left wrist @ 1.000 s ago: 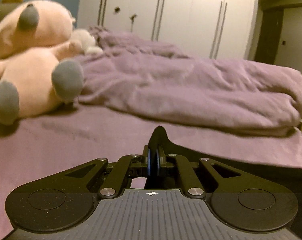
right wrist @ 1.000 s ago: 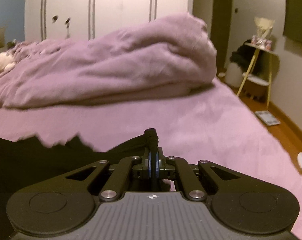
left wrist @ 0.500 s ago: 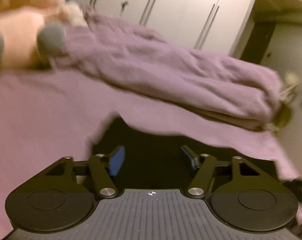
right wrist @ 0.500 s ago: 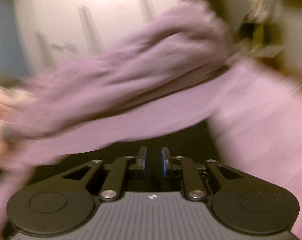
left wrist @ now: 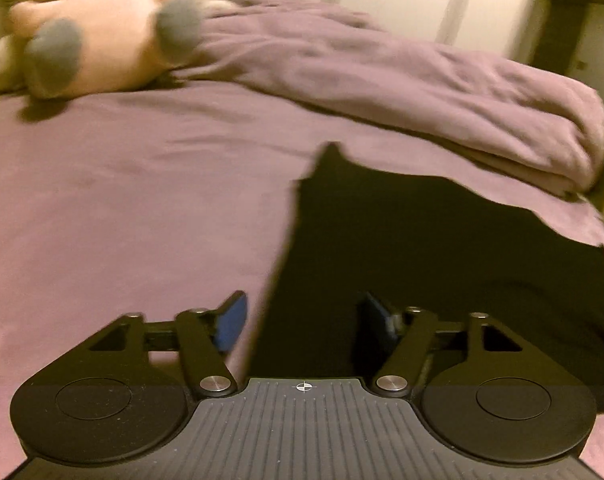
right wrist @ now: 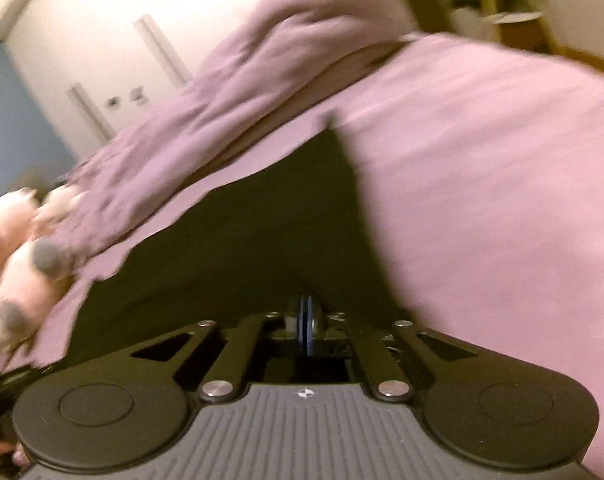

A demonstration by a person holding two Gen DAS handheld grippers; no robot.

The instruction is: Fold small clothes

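Black garment (left wrist: 442,264) lies flat on the purple bed sheet (left wrist: 122,208), probably spread for folding, with a pink plush toy (left wrist: 102,40) and a bunched blanket (left wrist: 382,76) well beyond it. Left gripper (left wrist: 302,320) is spread and opening, the garment's left edge between the blue pads (left wrist: 232,322), not pinched. Right gripper (right wrist: 307,322) is pressed together over the cloth; whether it pinches fabric, cannot tell.

One black garment (left wrist: 442,248) is seen on one bed sheet (left wrist: 122,208). One rumpled duvet (left wrist: 402,80), one pink plush toy (left wrist: 102,36) and two grippers (left wrist: 300,320) (right wrist: 306,322) are counted.
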